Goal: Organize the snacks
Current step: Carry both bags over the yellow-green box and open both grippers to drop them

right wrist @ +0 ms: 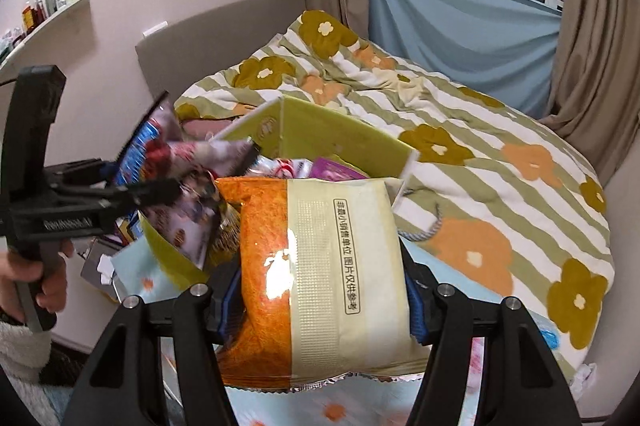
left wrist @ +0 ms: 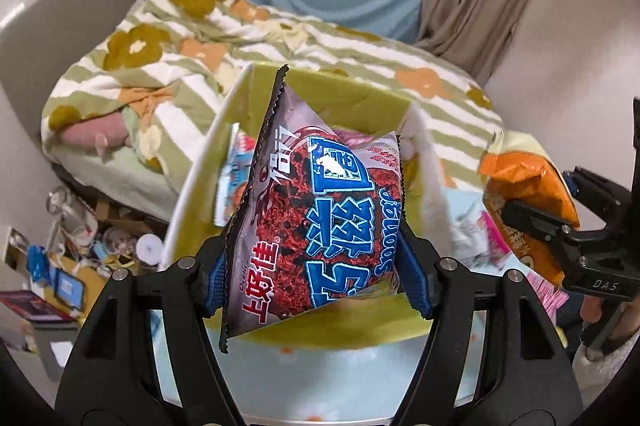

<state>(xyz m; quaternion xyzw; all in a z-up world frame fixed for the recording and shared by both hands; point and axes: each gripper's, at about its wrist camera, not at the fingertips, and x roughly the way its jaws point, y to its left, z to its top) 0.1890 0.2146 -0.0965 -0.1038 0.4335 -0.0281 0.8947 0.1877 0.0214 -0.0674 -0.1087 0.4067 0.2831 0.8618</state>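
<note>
Holding a snack bag in each gripper above a yellow-green box (left wrist: 344, 94) that is standing open in front of the bed (right wrist: 500, 154).

Left gripper (left wrist: 316, 278): its blue-padded fingers (left wrist: 418, 278) are clamping on the lower part of the chocolate snack bag (left wrist: 316, 210) — a silver pouch with red-brown print and large blue lettering, its serrated seam running up the left edge. The bag is tilting, its top corner pointing toward the box's far wall. It is hanging over the box opening, not resting inside.

Right gripper (right wrist: 316, 310): its fingers (right wrist: 414, 306) are pressing on both sides of the orange and cream bag (right wrist: 320, 266), which is showing its back seam with a column of printed text. The bag is sitting upright between the fingers, its crimped foil edge at the bottom. It is being held at the near right side of the box.

Inside the box, several other packets are lying loosely — a purple packet (right wrist: 336, 168) and a blue-and-white packet (left wrist: 234, 178) are showing. The box is sitting on a pale blue cloth with orange flowers (right wrist: 332, 408).

In the right wrist view, a hand (right wrist: 40, 282) is gripping the left gripper's handle at the left edge.
</note>
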